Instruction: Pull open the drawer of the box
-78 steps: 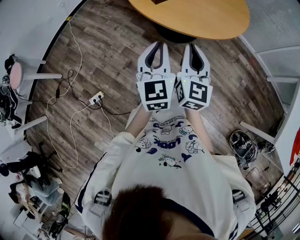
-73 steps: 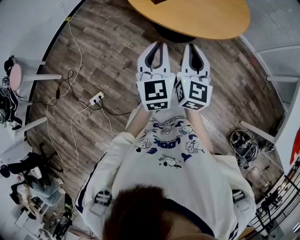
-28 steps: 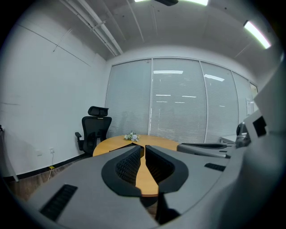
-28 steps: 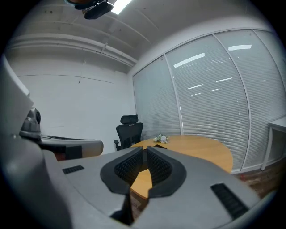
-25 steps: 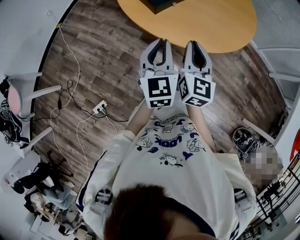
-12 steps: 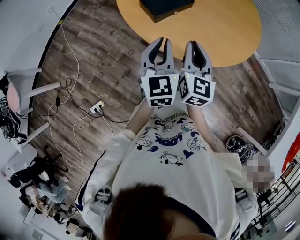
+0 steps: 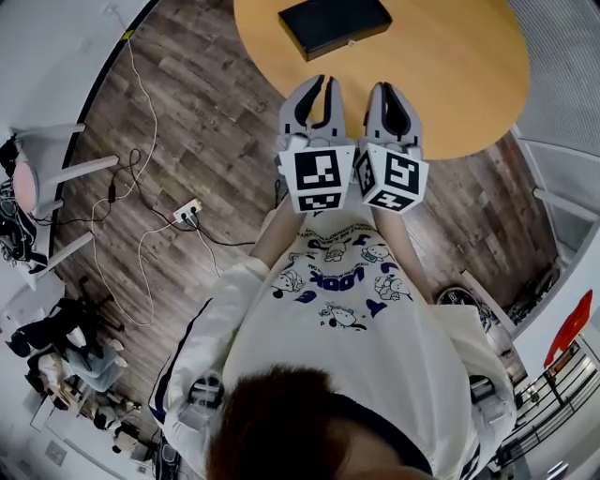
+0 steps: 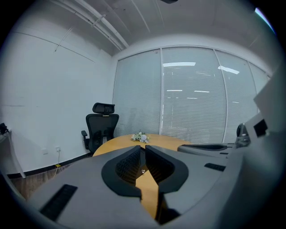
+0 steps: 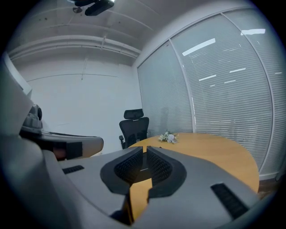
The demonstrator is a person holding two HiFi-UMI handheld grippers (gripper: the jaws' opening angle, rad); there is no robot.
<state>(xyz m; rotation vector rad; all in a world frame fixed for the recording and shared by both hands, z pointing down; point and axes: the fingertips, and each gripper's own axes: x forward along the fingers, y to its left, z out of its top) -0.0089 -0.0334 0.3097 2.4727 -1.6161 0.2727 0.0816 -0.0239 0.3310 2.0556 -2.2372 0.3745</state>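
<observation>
Black box [image 7: 334,25] fully in view, wooden table [image 7: 450,84] nearer

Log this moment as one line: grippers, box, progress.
left gripper: shut, empty | right gripper: shut, empty | box: on table, untouched | progress: not started

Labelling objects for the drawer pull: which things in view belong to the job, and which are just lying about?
Job:
- black box, lying on the round table
- left gripper, shut and empty
- right gripper, shut and empty

Lying about:
- power strip on the floor
- office chair
- flowers on the table
</observation>
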